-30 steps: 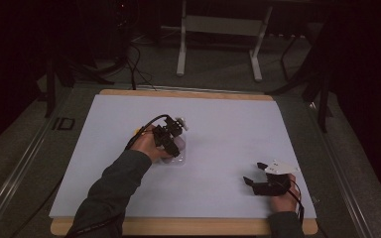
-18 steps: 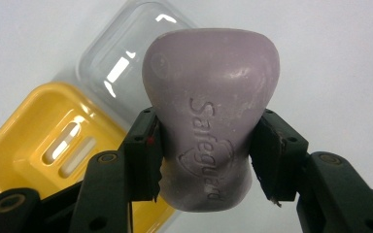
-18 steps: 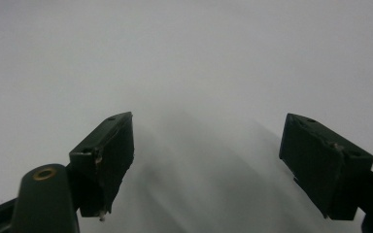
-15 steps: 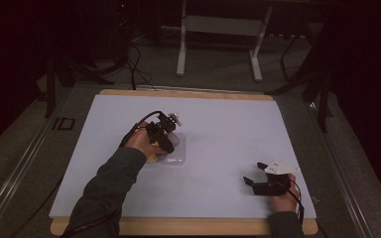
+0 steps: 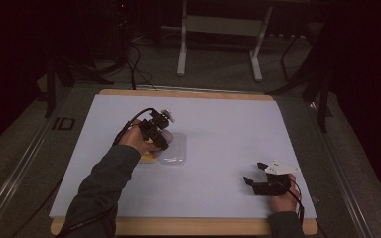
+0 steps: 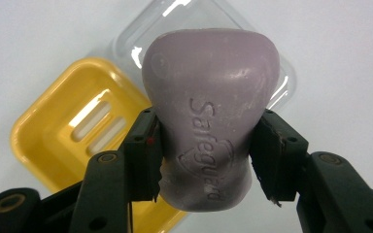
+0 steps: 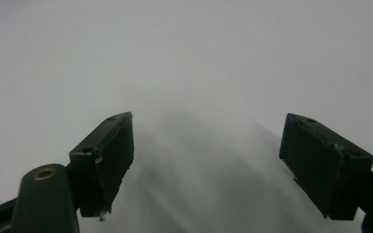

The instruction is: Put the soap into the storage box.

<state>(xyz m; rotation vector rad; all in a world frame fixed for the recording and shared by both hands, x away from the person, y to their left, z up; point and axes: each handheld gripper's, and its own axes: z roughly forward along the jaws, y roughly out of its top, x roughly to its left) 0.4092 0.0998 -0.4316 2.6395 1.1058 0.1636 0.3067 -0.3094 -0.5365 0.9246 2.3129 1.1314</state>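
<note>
A pale purple bar of soap [image 6: 209,116] stamped "Safeguard" is pinched at its waist by my left gripper [image 6: 206,150], shut on it and held above the table. Beneath it lie a yellow soap dish [image 6: 73,141] with drain slots and a clear plastic lid [image 6: 141,39] beside it. From above, my left gripper [image 5: 159,136] hovers over the clear lid [image 5: 174,151], with the yellow dish [image 5: 147,157] partly hidden under the hand. My right gripper [image 5: 252,181] rests near the front right of the white table, and its jaws [image 7: 206,165] stand wide open with nothing between them.
The white sheet [image 5: 228,124] covers a wooden board [image 5: 188,92]. A metal stand [image 5: 218,34] and cables [image 5: 134,59] lie on the dark floor beyond the far edge. A dark rail [image 5: 25,168] runs along the left side.
My left hand has carried the soap leftward and slightly nearer, from above the clear lid towards the yellow dish. The right hand has stayed put.
</note>
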